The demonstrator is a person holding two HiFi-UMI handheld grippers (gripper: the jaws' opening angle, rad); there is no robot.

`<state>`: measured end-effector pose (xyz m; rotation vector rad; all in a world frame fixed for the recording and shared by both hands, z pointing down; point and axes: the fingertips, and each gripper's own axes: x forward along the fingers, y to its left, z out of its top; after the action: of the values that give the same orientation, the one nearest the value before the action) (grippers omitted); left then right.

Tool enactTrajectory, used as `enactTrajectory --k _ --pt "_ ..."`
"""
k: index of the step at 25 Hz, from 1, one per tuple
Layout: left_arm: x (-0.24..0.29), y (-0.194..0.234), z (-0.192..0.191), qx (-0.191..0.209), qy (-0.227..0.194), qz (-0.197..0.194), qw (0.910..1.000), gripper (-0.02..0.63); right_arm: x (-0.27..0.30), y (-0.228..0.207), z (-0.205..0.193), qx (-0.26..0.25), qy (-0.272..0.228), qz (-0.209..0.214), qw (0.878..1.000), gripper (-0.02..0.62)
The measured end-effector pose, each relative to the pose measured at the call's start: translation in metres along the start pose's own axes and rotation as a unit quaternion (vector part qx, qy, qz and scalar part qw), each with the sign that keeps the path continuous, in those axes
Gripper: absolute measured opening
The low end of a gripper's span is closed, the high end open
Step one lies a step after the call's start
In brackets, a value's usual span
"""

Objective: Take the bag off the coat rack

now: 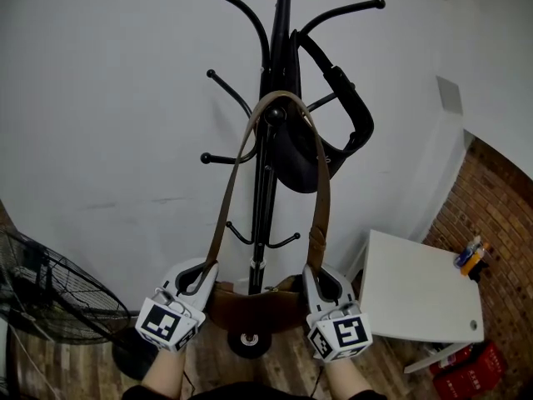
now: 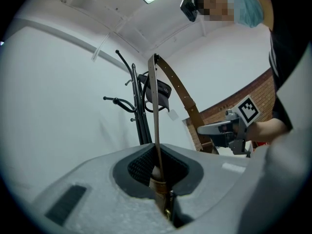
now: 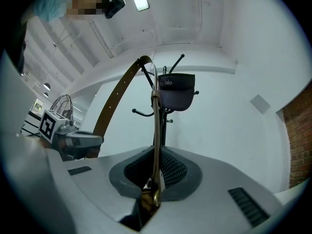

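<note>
Against the white wall stands the black rack [image 1: 279, 73], and the brown bag [image 1: 250, 302] hangs low in front of its pole, just above the base. Its strap [image 1: 321, 182] rises in two lines from the bag's ends and loops over a knobbed peg midway up the rack, so the bag is still hooked on.

The left claw [image 1: 193, 280] is clenched on the strap's left line just above the bag; its own view shows the thin brown band pinched edge-on between the pads. The right claw [image 1: 321, 283] is clenched the same way on the right line, beside a brass fitting at the bag's end. Both claws sit level, with the bag between them.

A black cap [image 1: 296, 152] hangs on the rack behind the strap's loop. A fan [image 1: 46, 290] stands at the left, and a white counter [image 1: 416, 294] with bottles [image 1: 470, 257] at its far corner stands at the right by a brick wall.
</note>
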<state>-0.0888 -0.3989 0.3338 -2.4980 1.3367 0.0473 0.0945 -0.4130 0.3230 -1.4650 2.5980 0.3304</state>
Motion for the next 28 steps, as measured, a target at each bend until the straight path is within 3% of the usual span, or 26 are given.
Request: enactTrajectory --k 13,28 --pt "-0.031 -0.019 0.017 0.004 -0.006 0.022 0.9997 0.014 -0.032 0.015 0.013 0.011 -0.007 0.015 1.000 0.028" --pt "-0.053 -0.094 0.004 -0.033 0.013 0.010 0.9993 0.014 -0.112 0.005 -0.006 0.031 0.032 -0.001 0.999 0.028"
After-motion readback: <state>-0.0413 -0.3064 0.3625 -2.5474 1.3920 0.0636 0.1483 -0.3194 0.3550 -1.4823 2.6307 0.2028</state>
